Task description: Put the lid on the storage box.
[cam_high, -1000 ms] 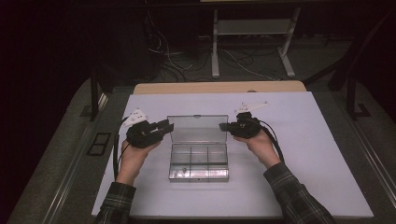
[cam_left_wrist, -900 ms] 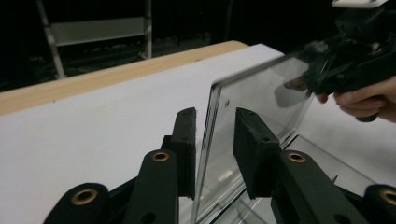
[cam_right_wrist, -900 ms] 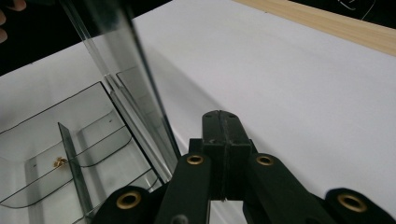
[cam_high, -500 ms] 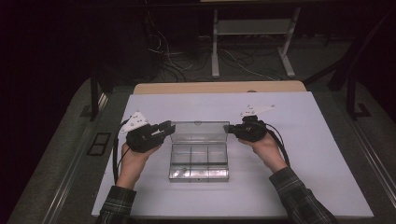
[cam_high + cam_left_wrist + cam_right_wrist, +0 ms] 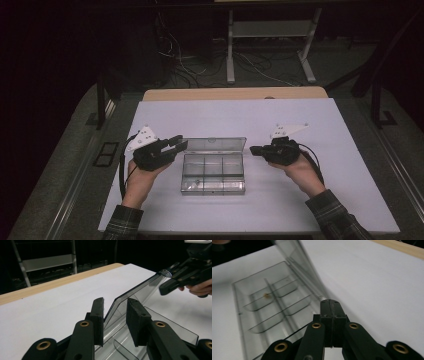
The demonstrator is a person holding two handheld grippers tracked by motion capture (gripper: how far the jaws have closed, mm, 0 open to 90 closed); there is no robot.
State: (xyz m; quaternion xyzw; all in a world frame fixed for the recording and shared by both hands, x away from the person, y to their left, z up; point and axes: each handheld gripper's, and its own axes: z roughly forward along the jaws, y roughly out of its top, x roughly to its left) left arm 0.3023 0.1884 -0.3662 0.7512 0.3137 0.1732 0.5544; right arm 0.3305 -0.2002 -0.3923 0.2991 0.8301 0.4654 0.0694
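The clear compartment box [image 5: 213,172] lies between my two tongs on the white sheet [image 5: 320,125], its lid [image 5: 215,145] raised along the far edge and leaning away from me. Its long axis runs crosswise, from one tong toward the other, with the open side facing up. A small brownish item [image 5: 266,295] sits in one compartment. My left gripper [image 5: 176,145] is at the box's left end, jaws parted, straddling the lid's near corner; I cannot tell whether the pads touch it. My right gripper [image 5: 255,149] is just beside the lid's right end, jaws closed on nothing. The sheet covers a wooden table [image 5: 230,93]; beyond it, a dark room with floor cables [image 5: 260,70] and a metal stand [image 5: 272,30].
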